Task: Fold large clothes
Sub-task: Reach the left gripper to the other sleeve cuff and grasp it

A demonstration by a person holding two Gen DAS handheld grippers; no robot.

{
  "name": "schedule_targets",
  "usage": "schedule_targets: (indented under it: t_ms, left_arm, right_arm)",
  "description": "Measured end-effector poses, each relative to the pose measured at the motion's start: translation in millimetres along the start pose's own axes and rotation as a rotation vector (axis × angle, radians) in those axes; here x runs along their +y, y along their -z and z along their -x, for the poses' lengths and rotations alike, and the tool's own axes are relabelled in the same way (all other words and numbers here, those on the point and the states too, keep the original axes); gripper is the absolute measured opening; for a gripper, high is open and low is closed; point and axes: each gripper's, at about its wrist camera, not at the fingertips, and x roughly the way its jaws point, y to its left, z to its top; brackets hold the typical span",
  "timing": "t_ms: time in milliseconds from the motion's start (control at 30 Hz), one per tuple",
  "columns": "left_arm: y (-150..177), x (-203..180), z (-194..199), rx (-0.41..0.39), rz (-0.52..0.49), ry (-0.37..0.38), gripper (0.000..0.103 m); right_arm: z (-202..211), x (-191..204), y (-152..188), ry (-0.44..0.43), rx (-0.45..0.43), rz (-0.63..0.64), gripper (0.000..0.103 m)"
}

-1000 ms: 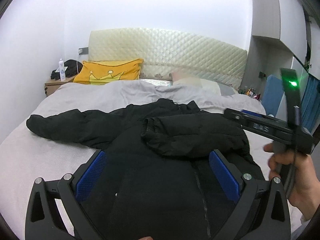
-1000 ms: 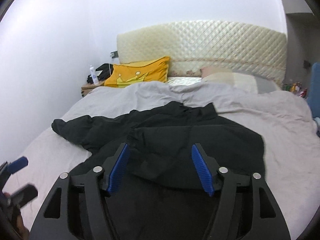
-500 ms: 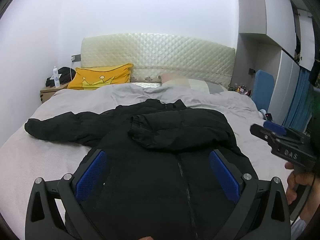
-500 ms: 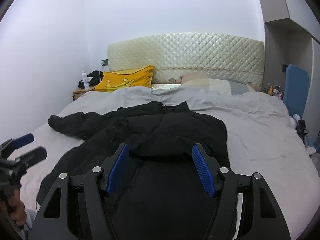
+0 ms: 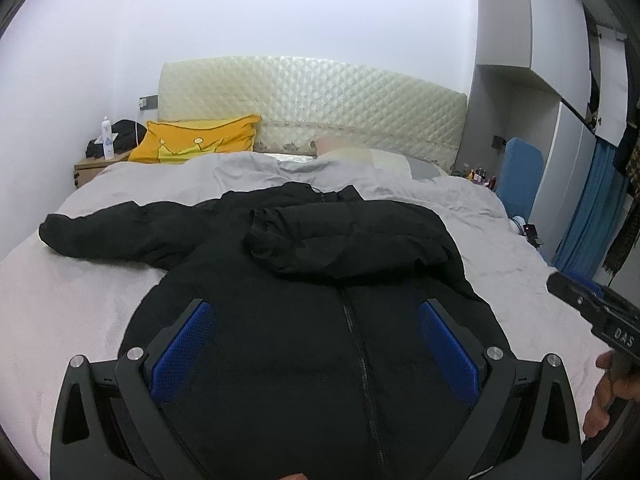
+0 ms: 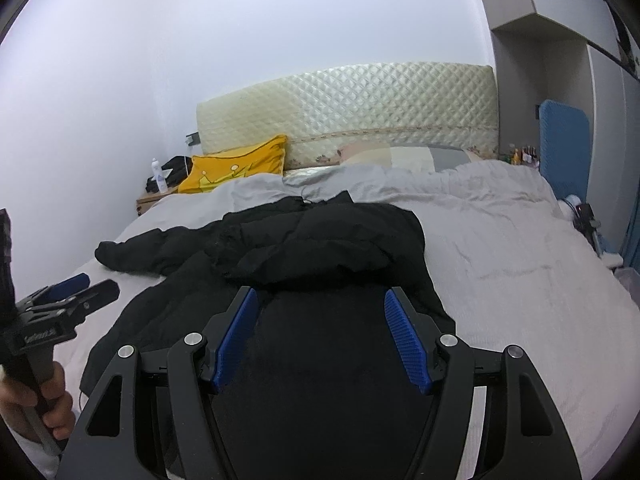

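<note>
I have both tools raised above the foot end of the bed point(image 5: 76, 300), pointing toward the headboard point(image 5: 312, 108). My left gripper point(image 5: 314, 344) hangs over the lower front of the black jacket point(image 5: 304, 320), its blue pads point(image 5: 180, 348) spread wide with nothing between them; the zipper point(image 5: 360, 356) runs up between the fingers from this camera. My right gripper point(image 6: 322, 332) is held level over the jacket's right half, pads point(image 6: 406, 338) likewise wide apart and empty.

From the left camera I can see my right hand point(image 5: 608, 396) at the far right edge, wrapped around the handle of its tool, which juts over the sheet beside the jacket. From the right camera my left hand point(image 6: 36, 404) sits low at the left edge, gripping its handle upright, with its tool's fingers parted.

The jacket lies front-up in the middle of the bed on the grey sheet. Its right sleeve point(image 5: 320, 240) is folded across the chest, while the left sleeve point(image 5: 120, 232) stretches out flat toward the left side of the bed. A yellow pillow point(image 5: 196, 144) leans near the headboard, well apart from the jacket.
</note>
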Motion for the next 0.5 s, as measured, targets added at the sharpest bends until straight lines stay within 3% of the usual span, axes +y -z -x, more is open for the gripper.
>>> schedule_targets:
  t_ms: [300,500]
  left_arm:
    - [4.3,10.2,-9.6,-0.010,0.043,0.022,0.103]
    - [-12.9,32.1,-20.6,0.016,0.074,0.035,0.103]
  right_arm:
    - [-3.2,-16.7,23.3,0.030,0.013,-0.027,0.066]
    - [-1.9,-25.7,26.0,0.024,0.003,-0.062,0.070]
